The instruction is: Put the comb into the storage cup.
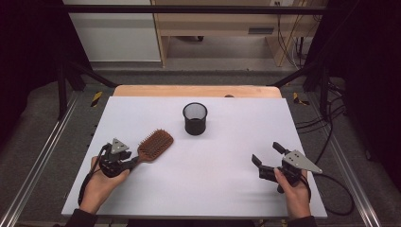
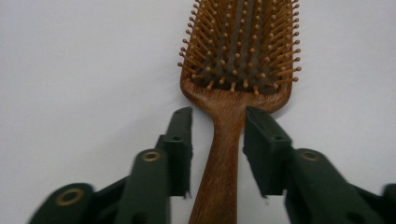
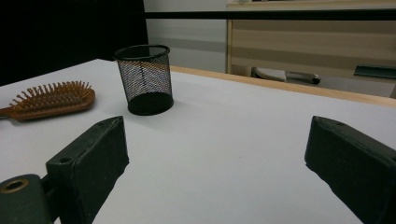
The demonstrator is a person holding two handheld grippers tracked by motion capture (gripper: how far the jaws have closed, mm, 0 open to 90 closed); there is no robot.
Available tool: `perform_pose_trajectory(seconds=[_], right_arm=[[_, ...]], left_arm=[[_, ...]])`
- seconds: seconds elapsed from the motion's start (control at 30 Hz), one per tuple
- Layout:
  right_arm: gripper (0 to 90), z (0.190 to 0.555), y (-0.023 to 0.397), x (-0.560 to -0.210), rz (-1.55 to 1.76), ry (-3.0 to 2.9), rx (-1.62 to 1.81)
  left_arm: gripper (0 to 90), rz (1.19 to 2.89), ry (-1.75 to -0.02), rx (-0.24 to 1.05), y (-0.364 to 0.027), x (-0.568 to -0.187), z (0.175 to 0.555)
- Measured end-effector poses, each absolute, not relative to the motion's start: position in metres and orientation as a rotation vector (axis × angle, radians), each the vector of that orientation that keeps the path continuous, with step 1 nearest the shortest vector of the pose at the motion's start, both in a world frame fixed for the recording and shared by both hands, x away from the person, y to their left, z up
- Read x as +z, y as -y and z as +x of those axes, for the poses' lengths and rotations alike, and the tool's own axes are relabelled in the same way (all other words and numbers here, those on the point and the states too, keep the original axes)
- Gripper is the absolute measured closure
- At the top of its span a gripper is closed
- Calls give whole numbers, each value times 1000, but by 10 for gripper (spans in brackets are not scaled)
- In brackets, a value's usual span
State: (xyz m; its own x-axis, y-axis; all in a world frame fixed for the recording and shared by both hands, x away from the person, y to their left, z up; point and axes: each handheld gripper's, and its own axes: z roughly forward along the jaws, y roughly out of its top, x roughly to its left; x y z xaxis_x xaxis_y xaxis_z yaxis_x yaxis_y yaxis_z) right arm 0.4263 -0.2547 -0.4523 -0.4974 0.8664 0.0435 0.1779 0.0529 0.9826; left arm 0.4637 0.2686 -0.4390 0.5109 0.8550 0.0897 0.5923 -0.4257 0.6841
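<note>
Left tongs [image 2: 218, 135] straddling hairbrush [image 2: 236, 84] handle, narrowly parted, pads just clear, long axis running up-right toward mesh cup [image 1: 195, 118]; right tongs [image 1: 268, 158] wide, empty, well right of cup.

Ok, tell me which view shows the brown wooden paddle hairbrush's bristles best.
The left gripper view: the brown wooden paddle hairbrush is close up, individual bristles distinct, its handle between the left gripper jaws. The high view shows it whole but small. The right gripper view shows it side-on, far off.
</note>
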Motion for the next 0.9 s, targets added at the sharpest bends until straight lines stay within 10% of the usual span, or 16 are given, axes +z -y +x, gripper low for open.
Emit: perform_pose_trajectory(seconds=[0.33,0.9], right_arm=[[60,426,254,-452,1049,-1745,1486],[60,427,254,-453,1051,-1750,1487]], left_arm=[[83,2173,-1165,548,-270,-443,473],[63,2239,-1179,486,-270,-454,486]])
